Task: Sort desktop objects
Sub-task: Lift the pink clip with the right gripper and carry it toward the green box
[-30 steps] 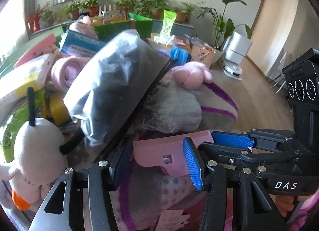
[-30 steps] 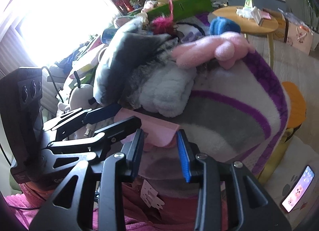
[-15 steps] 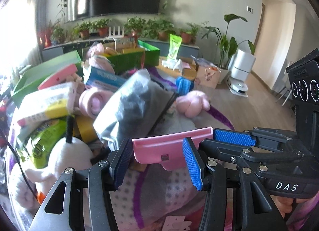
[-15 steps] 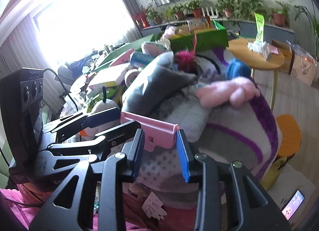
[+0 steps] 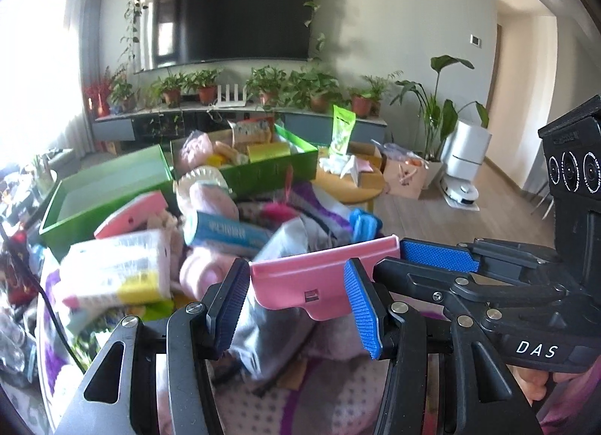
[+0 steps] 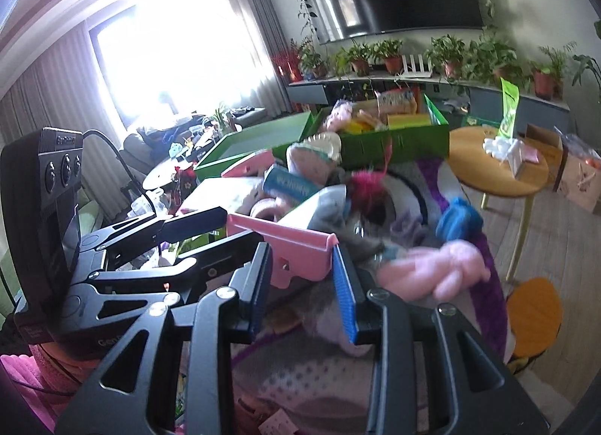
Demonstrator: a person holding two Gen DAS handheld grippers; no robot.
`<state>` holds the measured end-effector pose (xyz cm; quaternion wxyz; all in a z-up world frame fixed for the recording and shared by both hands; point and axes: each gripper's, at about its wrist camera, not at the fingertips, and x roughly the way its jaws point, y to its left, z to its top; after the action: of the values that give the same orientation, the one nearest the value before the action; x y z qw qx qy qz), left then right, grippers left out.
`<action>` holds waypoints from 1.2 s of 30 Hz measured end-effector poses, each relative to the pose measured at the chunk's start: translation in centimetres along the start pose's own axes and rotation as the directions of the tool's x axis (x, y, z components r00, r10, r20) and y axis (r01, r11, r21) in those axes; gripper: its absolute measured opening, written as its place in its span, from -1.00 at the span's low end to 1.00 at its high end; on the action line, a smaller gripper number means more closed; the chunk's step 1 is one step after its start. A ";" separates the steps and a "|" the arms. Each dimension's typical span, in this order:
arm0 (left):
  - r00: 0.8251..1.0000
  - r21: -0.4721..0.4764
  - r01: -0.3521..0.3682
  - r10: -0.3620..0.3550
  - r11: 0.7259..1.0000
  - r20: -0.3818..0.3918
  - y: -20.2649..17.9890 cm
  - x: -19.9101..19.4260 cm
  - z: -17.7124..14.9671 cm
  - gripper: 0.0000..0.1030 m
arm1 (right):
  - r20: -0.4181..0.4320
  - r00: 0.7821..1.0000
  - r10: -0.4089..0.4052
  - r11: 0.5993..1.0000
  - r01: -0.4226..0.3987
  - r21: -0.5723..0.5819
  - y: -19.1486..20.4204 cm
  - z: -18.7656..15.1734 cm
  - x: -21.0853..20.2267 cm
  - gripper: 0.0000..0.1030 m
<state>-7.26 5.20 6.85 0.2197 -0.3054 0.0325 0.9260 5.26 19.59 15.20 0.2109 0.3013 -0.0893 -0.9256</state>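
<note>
From the left wrist view, the left gripper point(image 5: 296, 301) has its two blue-padded fingers partly spread and pressed against the two ends of a pink plastic piece point(image 5: 315, 277), a flat bar with a raised lip and a small tab below; the pads clamp it from left and right. The right gripper point(image 5: 417, 266) comes in from the right side of this view, and one of its blue pads lies against the far right end of the same pink piece. Behind the piece sits a heap of desktop objects: a blue box point(image 5: 225, 234), a white and yellow packet point(image 5: 116, 277), a grey bag point(image 5: 289, 236), all on a purple-striped blanket point(image 5: 330, 397). Farther back stand two green trays point(image 5: 112, 187), one filled with things. From the right wrist view, the right gripper point(image 6: 302, 284) holds its fingers narrowly apart, pinching the pink plastic piece point(image 6: 296, 247) at its near end, lip pointing right. The left gripper point(image 6: 210, 228) reaches in from the left and grips the other end. A pink plush toy point(image 6: 443, 269) lies just right of the fingers on the blanket point(image 6: 488, 303), with a round wooden table point(image 6: 499, 172) beyond.
</note>
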 end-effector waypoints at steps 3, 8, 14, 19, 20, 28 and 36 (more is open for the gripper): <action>1.000 0.004 -0.009 0.009 1.000 0.007 0.1 0.4 1.4 0.02 | 0.015 1.000 0.009 1.000 -0.008 -0.016 -0.4 1.4 0.4 -0.34; 0.999 0.006 -0.027 0.027 1.000 0.022 0.4 1.2 3.5 0.02 | 0.040 0.999 0.021 0.999 -0.019 -0.037 -1.1 3.7 0.9 -0.33; 0.999 0.002 -0.035 0.035 0.999 0.020 0.8 2.5 5.5 0.02 | 0.060 0.998 0.035 0.998 -0.032 -0.054 -1.9 5.9 1.5 -0.33; 0.999 0.013 -0.050 0.050 0.999 0.017 1.0 3.6 7.2 0.02 | 0.066 0.997 0.051 0.998 -0.048 -0.050 -2.9 7.5 2.4 -0.33; 0.999 0.016 -0.052 0.052 0.999 0.017 1.0 3.9 7.6 0.02 | 0.067 0.996 0.054 0.998 -0.051 -0.048 -3.1 7.8 2.5 -0.33; 0.998 0.031 -0.053 0.052 0.998 0.033 1.5 6.2 10.6 0.02 | 0.098 0.992 0.077 0.997 -0.074 -0.034 -5.1 10.5 3.7 -0.30; 0.998 0.052 -0.053 0.050 0.997 0.046 1.5 8.8 13.5 0.02 | 0.119 0.990 0.080 0.997 -0.078 -0.020 -7.4 13.3 5.2 -0.30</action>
<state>-21.64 9.90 12.57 0.2045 -0.2776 0.0599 0.9368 -8.91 24.39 20.98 0.2440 0.2397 -0.1065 -0.9337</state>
